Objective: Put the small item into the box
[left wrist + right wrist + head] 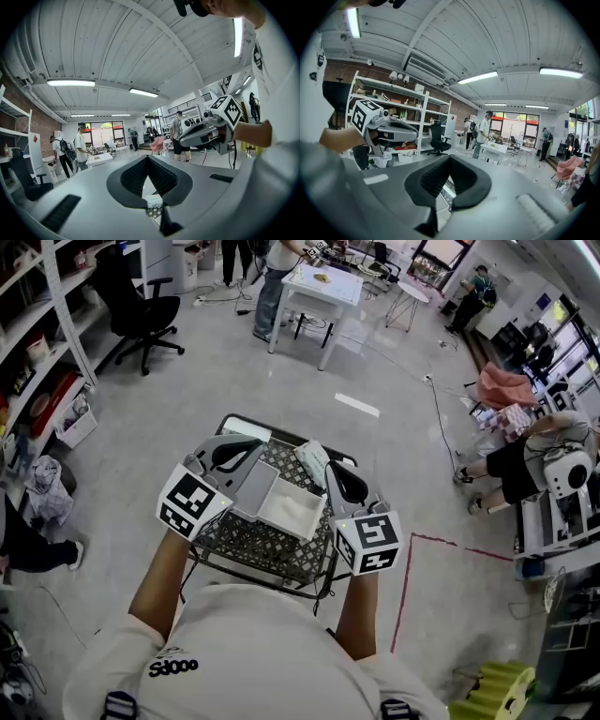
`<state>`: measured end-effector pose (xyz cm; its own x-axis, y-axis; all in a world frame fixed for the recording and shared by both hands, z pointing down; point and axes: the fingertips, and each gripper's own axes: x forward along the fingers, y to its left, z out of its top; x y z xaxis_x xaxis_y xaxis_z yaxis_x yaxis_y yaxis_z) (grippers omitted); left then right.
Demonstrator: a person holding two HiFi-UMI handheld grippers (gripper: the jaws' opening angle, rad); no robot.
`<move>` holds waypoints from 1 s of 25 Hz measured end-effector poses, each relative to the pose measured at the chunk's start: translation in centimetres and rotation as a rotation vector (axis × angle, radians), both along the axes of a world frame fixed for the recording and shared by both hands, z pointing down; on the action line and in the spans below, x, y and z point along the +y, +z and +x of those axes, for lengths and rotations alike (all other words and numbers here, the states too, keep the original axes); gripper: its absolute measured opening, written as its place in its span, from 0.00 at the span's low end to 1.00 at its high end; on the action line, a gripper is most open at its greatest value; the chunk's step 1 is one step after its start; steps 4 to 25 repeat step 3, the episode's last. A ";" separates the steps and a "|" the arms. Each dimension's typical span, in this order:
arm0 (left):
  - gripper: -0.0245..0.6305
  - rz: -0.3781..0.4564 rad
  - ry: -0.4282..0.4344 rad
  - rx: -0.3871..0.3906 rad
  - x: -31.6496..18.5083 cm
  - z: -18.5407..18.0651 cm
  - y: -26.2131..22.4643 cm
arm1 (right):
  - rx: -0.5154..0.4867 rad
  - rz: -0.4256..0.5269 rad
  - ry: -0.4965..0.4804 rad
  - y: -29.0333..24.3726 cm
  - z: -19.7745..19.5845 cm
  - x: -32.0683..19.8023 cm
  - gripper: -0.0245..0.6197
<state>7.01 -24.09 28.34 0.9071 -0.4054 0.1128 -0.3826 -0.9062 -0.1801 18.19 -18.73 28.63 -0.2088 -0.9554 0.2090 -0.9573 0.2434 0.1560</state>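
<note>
Glossy grey floor (281, 381), white table (323, 285), black chair (141, 310).

A: Checked the box (295, 510) for full view?
B: Negative: covered at 9 and 3 o'clock. Noted mesh table (246, 547) cut off at 6 o'clock by torso (253, 657). Could not identify pale bundle (314, 461) at box's 1 o'clock: too small. Logged person (33, 547) at frame's 9 o'clock, cropped to legs.
</note>
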 end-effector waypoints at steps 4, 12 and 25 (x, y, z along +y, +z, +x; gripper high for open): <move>0.04 0.001 0.000 -0.001 0.1 0.3 0.3 | -0.001 0.003 0.001 0.2 0.3 0.0 0.05; 0.04 0.001 0.000 -0.001 0.1 0.3 0.3 | -0.001 0.003 0.001 0.2 0.3 0.0 0.05; 0.04 0.001 0.000 -0.001 0.1 0.3 0.3 | -0.001 0.003 0.001 0.2 0.3 0.0 0.05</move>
